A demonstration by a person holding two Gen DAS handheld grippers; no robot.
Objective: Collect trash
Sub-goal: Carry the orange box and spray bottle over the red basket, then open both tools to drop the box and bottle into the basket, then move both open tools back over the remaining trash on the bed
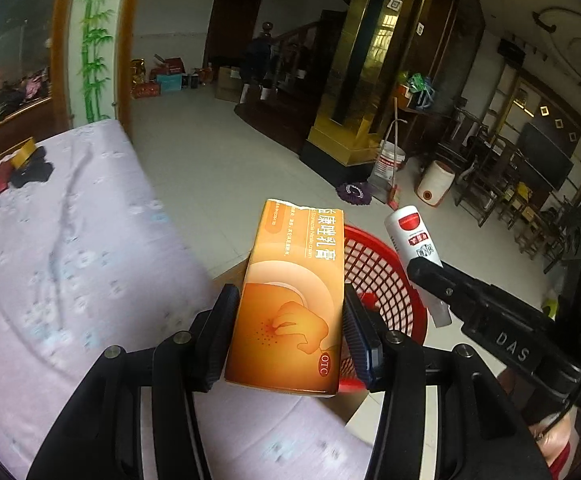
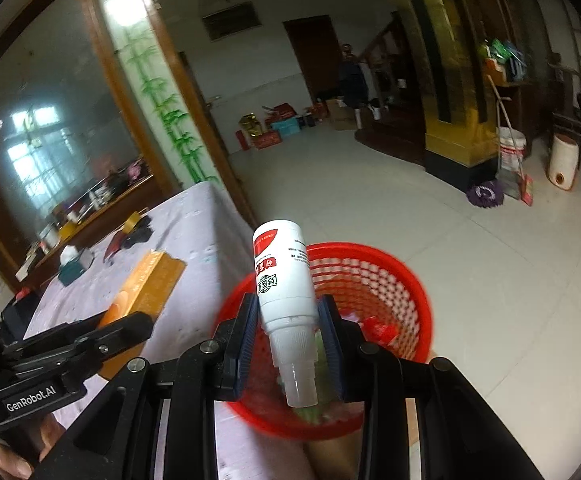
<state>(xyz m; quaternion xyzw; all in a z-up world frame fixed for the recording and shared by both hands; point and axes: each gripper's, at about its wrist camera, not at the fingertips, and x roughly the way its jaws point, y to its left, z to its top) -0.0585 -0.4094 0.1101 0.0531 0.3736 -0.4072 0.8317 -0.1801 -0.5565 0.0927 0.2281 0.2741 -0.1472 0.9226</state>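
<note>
Gripping an orange box and white bottle above red basket

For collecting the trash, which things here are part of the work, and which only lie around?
Part of the job:
- orange medicine box, held in the left gripper
- white bottle, held in the right gripper
- red basket, with some trash inside

Just lying about:
- tape roll on the lilac-covered table
- mop and white bucket on the floor
</note>
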